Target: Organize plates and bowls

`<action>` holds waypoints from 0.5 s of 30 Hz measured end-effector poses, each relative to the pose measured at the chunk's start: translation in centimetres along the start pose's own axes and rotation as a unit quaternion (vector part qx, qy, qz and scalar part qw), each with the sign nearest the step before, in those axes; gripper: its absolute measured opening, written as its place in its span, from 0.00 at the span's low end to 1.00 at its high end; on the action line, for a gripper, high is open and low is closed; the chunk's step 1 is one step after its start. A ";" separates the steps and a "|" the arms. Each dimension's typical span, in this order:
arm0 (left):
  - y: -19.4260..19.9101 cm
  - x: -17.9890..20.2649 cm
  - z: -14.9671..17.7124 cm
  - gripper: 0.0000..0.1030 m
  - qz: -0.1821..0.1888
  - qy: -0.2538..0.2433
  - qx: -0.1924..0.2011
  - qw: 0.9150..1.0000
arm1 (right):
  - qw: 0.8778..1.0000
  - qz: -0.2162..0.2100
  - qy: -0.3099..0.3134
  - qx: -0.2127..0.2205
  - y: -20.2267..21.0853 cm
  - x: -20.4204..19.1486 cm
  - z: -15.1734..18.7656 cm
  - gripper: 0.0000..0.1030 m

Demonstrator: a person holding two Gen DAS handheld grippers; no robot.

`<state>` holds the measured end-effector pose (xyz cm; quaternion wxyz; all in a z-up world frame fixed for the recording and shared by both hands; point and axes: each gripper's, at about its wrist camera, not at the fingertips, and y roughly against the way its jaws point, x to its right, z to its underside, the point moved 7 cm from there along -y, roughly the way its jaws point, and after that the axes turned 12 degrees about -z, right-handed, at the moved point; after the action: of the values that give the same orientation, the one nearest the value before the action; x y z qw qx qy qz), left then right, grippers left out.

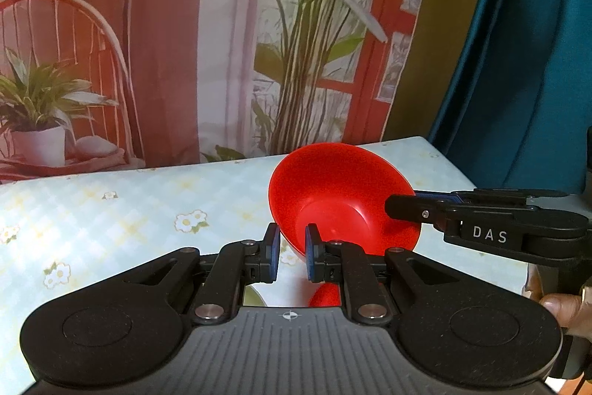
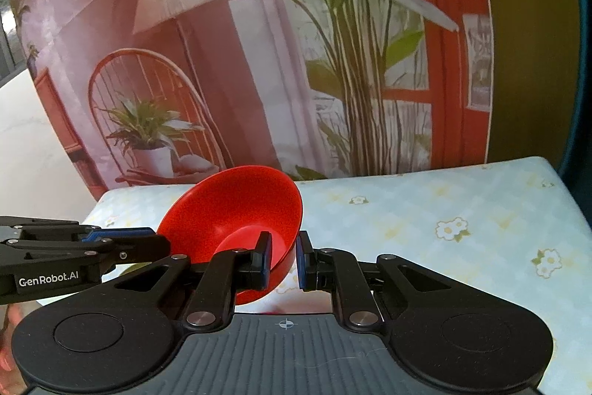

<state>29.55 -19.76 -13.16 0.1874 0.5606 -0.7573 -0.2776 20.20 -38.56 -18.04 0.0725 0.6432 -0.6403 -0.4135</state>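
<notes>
Red bowl [image 1: 340,195] held tilted above the floral tablecloth [image 1: 111,210], clear of its surface. Left gripper [image 1: 292,252] pinches the bowl's near rim between narrow fingers; right gripper [image 2: 283,260] likewise clamps the opposite rim (its tip enters the left view from the right). A printed backdrop [image 1: 185,43] hangs behind.

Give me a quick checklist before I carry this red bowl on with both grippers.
1. Left gripper shut on the red bowl rim: ok.
2. Right gripper shut on the far side of the rim: ok.
3. Bowl empty: ok.
4. Bowl lifted off the table: ok.
5. Bowl level: cannot tell.
6. Red object beneath the left gripper identified: cannot tell, mostly hidden.
</notes>
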 end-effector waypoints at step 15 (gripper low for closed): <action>3.3 1.8 3.6 0.15 0.025 -0.005 -0.011 1.000 | 1.000 0.007 0.007 -0.006 4.4 -0.8 2.6 0.13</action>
<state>24.41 -19.96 -13.93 0.1968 0.5378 -0.7691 -0.2837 15.30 -37.46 -16.63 0.0837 0.6410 -0.6419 -0.4124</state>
